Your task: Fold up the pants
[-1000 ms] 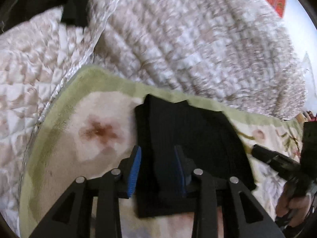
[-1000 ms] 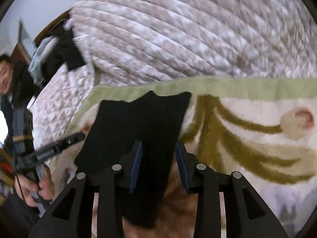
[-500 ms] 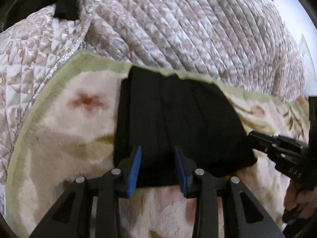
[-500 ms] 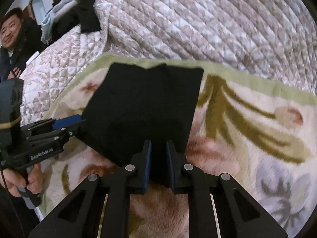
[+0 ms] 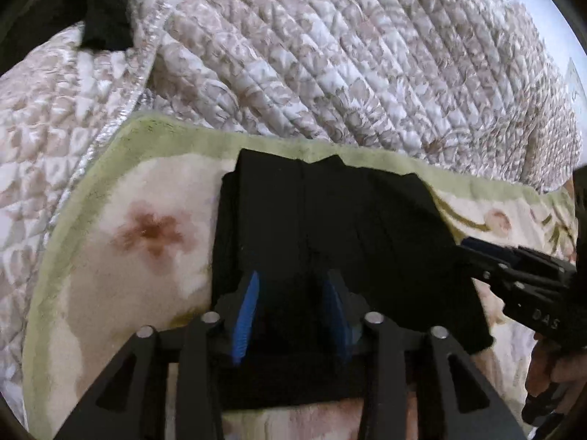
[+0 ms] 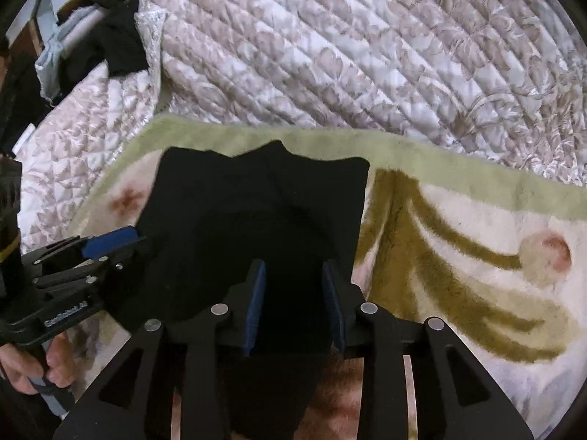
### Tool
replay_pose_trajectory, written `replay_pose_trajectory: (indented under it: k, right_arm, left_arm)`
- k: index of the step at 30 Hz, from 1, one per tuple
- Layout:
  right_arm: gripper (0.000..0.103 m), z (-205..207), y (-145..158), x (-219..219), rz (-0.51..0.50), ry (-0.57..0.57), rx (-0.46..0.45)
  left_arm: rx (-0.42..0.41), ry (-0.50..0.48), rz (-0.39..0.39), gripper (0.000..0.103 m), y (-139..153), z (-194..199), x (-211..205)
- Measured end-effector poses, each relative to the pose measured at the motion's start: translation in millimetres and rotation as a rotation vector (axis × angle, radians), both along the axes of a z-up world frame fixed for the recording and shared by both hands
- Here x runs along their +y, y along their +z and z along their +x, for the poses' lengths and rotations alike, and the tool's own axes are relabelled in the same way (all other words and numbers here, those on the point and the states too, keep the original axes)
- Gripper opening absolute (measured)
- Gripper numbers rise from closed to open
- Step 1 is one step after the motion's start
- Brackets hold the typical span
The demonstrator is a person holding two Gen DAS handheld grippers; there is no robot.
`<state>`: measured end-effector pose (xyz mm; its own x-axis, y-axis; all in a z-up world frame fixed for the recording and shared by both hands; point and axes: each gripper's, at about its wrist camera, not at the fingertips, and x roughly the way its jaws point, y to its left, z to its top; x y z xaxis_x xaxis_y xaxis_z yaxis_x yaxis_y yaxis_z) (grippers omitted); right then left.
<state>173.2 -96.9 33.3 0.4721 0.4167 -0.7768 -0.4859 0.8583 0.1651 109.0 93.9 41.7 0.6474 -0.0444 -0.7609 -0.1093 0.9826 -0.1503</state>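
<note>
The black pants (image 5: 348, 227) lie folded into a compact rectangle on a floral blanket (image 5: 110, 256), far edge near its green border. My left gripper (image 5: 291, 278) hovers over the pants' near left part. Its jaws are opening, with black cloth lying between the blue pads but not pinched. My right gripper (image 6: 294, 267) stands over the pants (image 6: 249, 201) near their right front edge. Its jaws are opening too, cloth beneath them and loose. Each gripper shows in the other's view: the right gripper (image 5: 473, 247) at the pants' right edge, the left gripper (image 6: 110, 240) at their left edge.
A quilted beige bedspread (image 5: 330, 55) rises in a bulge behind the blanket (image 6: 458, 220). Dark clothes (image 6: 117, 47) hang on a rail at the far left. A person's hand (image 6: 36, 363) grips the left handle; another hand (image 5: 550, 366) holds the right one.
The right jaws, nearly shut on the pants' front edge half a second ago, now stand apart. The left jaws have widened. Both grippers sit closer over the pants, which now lie flat.
</note>
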Motion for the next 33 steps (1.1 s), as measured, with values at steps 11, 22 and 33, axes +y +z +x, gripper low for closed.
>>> replay_pose_trajectory:
  k: [11, 22, 33]
  right_arm:
    - [0.053, -111, 4, -54, -0.053, -0.012, -0.048]
    - [0.053, -136, -2, -62, -0.034, -0.029, -0.039]
    - [0.053, -139, -22, -48, -0.045, 0.018, -0.04]
  left_arm:
    - [-0.05, 0.035, 0.013, 0.06, 4, -104, -29]
    - [-0.03, 0.056, 0.03, 0.06, -7, -121, -33]
    - [0.013, 0.064, 0.059, 0.06, -21, -117, -34]
